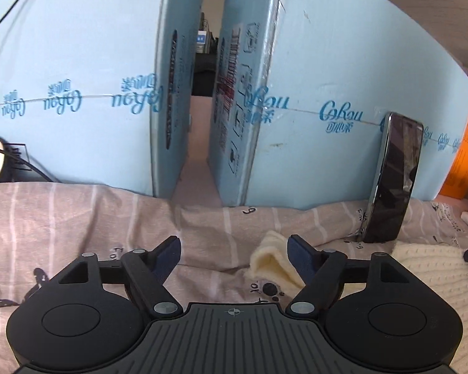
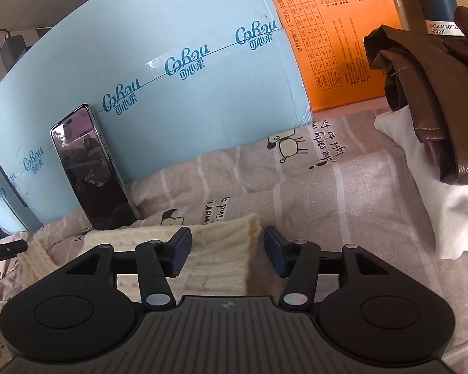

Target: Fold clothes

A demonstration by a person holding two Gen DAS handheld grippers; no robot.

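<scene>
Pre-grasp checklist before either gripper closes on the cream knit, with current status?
1. Left gripper open: ok, fingers spread, nothing between them.
2. Right gripper open: ok.
3. Cream knit edge between right fingers: ok, its corner sits in the gap, apart from the right-hand finger.
4. Knit cuff lined up for left gripper: not ok, it lies against the right-hand finger, off centre.
5. Phone clear of the knit: cannot tell; it leans upright on the blue box, its base close behind the knit.
6. Brown garment and white cloth out of the way: ok, off to the right.
</scene>
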